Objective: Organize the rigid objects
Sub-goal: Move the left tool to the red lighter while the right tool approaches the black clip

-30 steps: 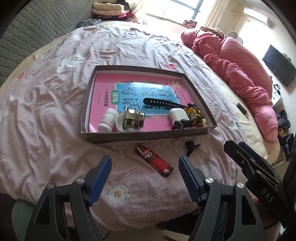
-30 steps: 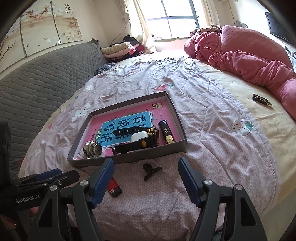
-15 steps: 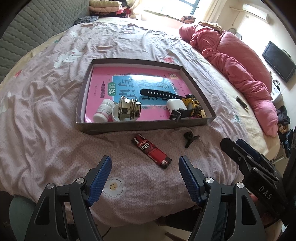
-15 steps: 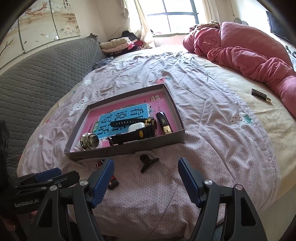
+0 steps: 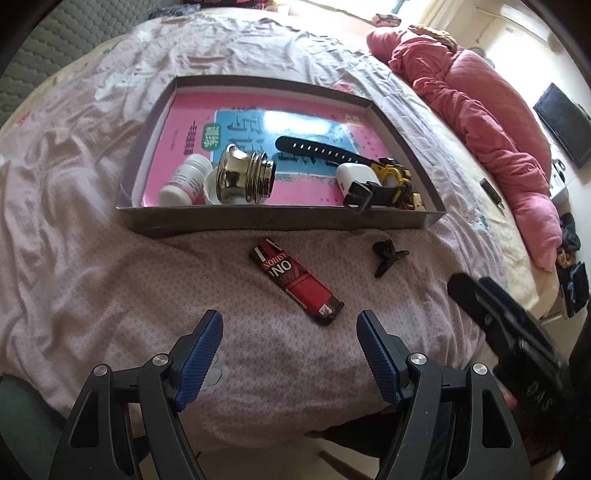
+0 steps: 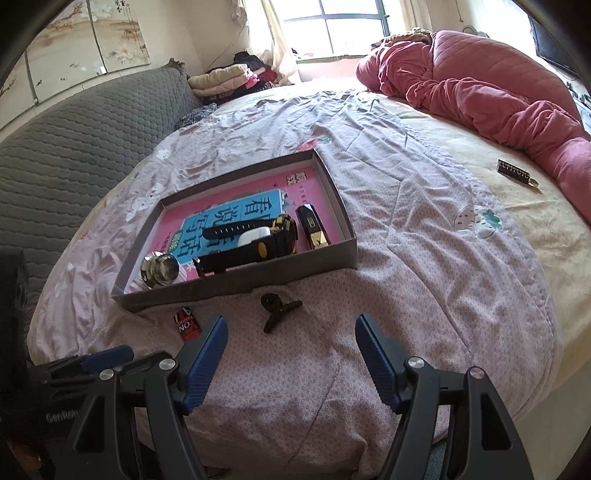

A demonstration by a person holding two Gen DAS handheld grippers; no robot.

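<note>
A red lighter point(image 5: 297, 284) and a black clip point(image 5: 388, 256) lie on the pink bedspread point(image 5: 92, 295), just outside the near wall of a grey tray point(image 5: 277, 220) that holds a book, a watch, a brass knob and a white bottle. Both the left gripper point(image 5: 290, 354) and the right gripper point(image 6: 290, 356) hover above the bed's edge, fingers wide apart and empty. Farther off lie a rumpled red quilt point(image 6: 480, 88), a grey padded headboard point(image 6: 74, 129) and a bright window point(image 6: 351, 26).
</note>
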